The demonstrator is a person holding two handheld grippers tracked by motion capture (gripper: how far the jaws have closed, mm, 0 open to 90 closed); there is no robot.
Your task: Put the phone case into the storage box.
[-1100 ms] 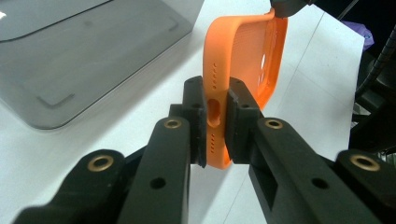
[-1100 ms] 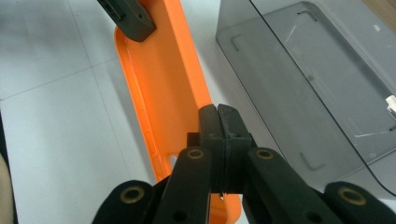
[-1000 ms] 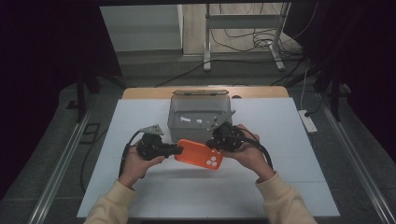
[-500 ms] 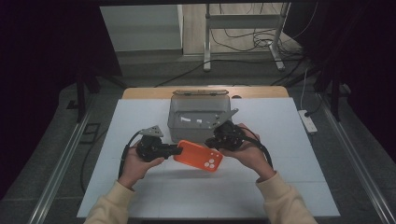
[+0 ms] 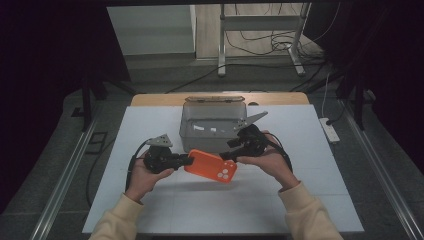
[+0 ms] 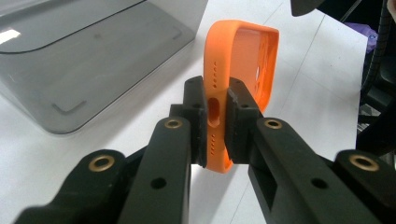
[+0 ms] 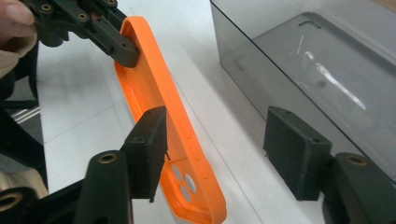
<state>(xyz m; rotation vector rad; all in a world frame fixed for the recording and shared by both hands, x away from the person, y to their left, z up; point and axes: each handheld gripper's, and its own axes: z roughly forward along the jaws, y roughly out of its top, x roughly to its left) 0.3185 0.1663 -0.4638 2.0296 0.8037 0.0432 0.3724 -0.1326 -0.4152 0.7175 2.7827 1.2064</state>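
Observation:
An orange phone case (image 5: 210,166) hangs above the white table, in front of a grey translucent box (image 5: 205,141). My left gripper (image 5: 188,160) is shut on the case's left end. In the left gripper view both pads clamp the rim of the case (image 6: 219,46) at its port cut-out, with the gripper (image 6: 217,123) pointing along it. My right gripper (image 5: 231,151) is at the case's right end, open. In the right gripper view the case (image 7: 154,88) runs beside this gripper's (image 7: 219,149) left pad (image 7: 149,140), its camera holes low between the jaws. The left gripper (image 7: 112,44) holds the far end.
The grey box (image 6: 70,60) stands open at the table's back middle, close behind both grippers, and its wall (image 7: 261,88) passes near my right jaw. Bare white table (image 5: 150,210) lies in front and to both sides. A power strip (image 5: 330,131) sits on the floor, right.
The case and both grippers have drifted very slightly to the left. Nothing else has visibly changed.

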